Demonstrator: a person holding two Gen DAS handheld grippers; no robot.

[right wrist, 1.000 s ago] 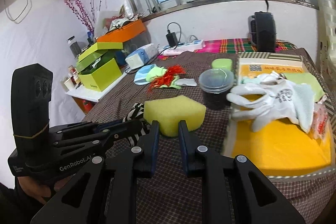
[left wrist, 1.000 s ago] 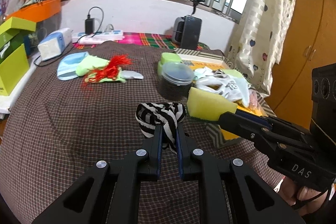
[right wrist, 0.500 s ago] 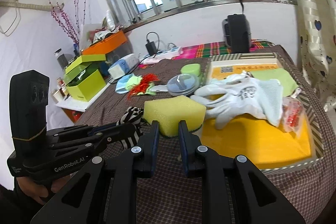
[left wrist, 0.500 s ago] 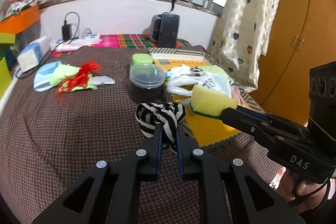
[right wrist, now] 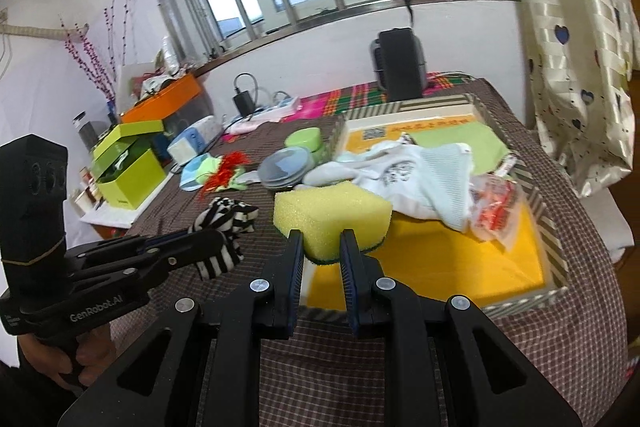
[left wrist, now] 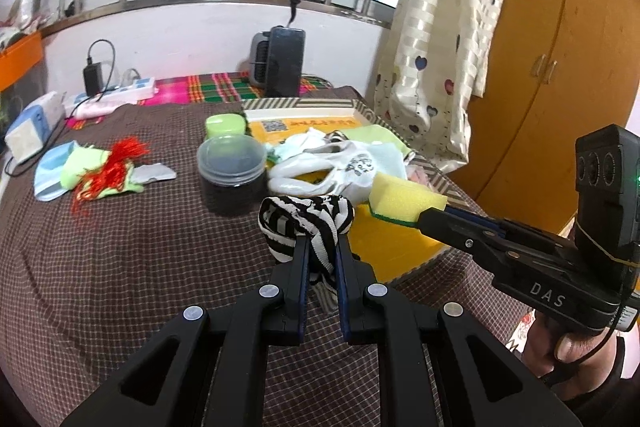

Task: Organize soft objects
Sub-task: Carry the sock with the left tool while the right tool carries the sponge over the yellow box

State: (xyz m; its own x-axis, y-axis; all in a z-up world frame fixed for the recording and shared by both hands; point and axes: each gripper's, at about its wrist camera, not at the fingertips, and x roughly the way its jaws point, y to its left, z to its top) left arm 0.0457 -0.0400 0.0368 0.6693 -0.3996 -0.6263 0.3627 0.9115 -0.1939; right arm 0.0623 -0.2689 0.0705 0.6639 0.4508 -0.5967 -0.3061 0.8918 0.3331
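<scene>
Striped sock (left wrist: 306,223) clamped in left tool (left wrist: 322,247), yellow sponge (right wrist: 332,217) clamped in right tool (right wrist: 320,247), both held above yellow tray (right wrist: 448,263) edge.

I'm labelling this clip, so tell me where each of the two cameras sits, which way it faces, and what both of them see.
Left wrist: on the left gripper, looking along its fingers, shut on the striped cloth, across the table toward the window; the right gripper and hand show at right.
Right wrist: on the right gripper, shut on the yellow sponge, facing the tray; the left gripper shows at left.
Shared: cloth, sponge, tray, white glove.
</scene>
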